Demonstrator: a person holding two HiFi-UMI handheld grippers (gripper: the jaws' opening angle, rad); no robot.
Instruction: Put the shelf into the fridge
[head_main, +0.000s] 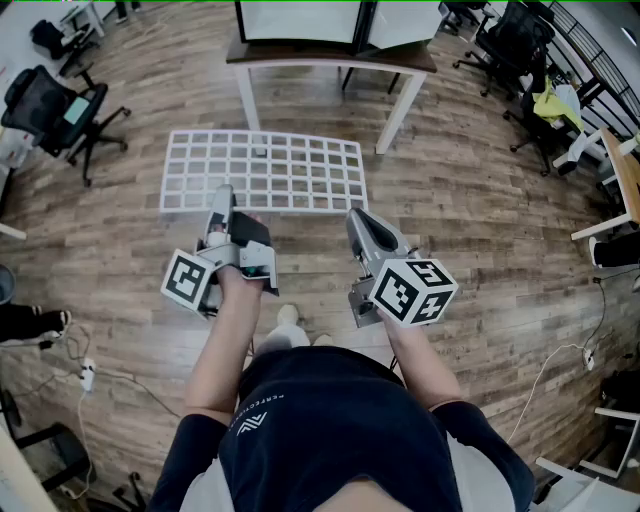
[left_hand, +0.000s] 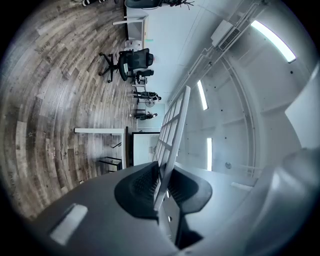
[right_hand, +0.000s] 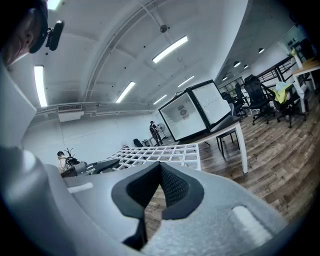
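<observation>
Bare floor (head_main: 480, 210) flanks the shelf (head_main: 265, 172) on both sides; the table legs (head_main: 246, 100) block the way just beyond it.

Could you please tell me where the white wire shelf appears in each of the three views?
Head view: the shelf lies flat, upper centre.
Left gripper view: the shelf is edge-on at centre, rising from the left gripper, which is clamped on it.
Right gripper view: the shelf is a flat grid just above the jaws.
Shared landmark: the white-legged table beyond the shelf.
</observation>
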